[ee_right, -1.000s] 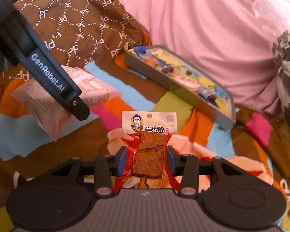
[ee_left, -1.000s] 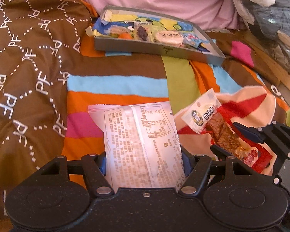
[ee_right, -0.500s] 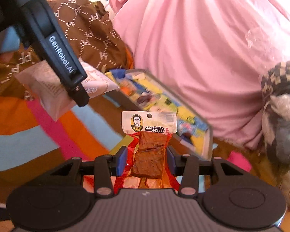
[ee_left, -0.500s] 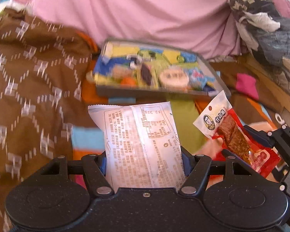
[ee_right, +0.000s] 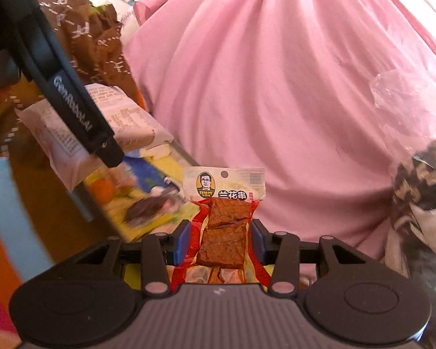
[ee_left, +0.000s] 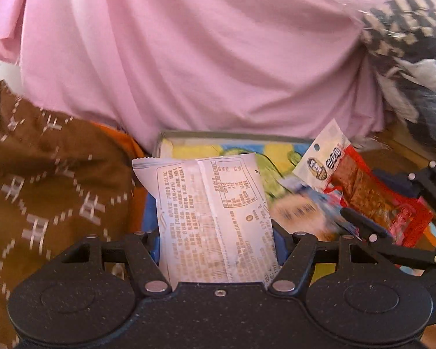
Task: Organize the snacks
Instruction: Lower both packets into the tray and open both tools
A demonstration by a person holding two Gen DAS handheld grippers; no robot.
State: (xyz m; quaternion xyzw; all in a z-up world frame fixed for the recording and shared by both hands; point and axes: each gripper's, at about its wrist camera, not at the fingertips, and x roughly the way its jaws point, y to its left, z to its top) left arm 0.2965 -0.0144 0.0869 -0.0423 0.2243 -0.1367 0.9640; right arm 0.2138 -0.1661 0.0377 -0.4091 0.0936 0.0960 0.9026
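Pink cloth [ee_left: 206, 58] is filling the background; a brown quilt [ee_left: 43, 180] is lying at left; the grey tray [ee_right: 148, 192] of snacks is sitting below both grippers; the left hand-held gripper [ee_left: 218, 241] is clamping a white packet [ee_left: 212, 209] over the tray; the right hand-held gripper [ee_right: 221, 238] is pinching a red tofu pack [ee_right: 223, 221] beside it.

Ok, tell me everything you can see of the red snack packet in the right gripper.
The red snack packet is a flat plastic pouch with a white header strip bearing a small portrait logo, a hang hole and dark printed characters. Brown blocks show through its clear middle, edged in red. It points away from the camera, pinched at its sides by the right gripper, held above the tray.
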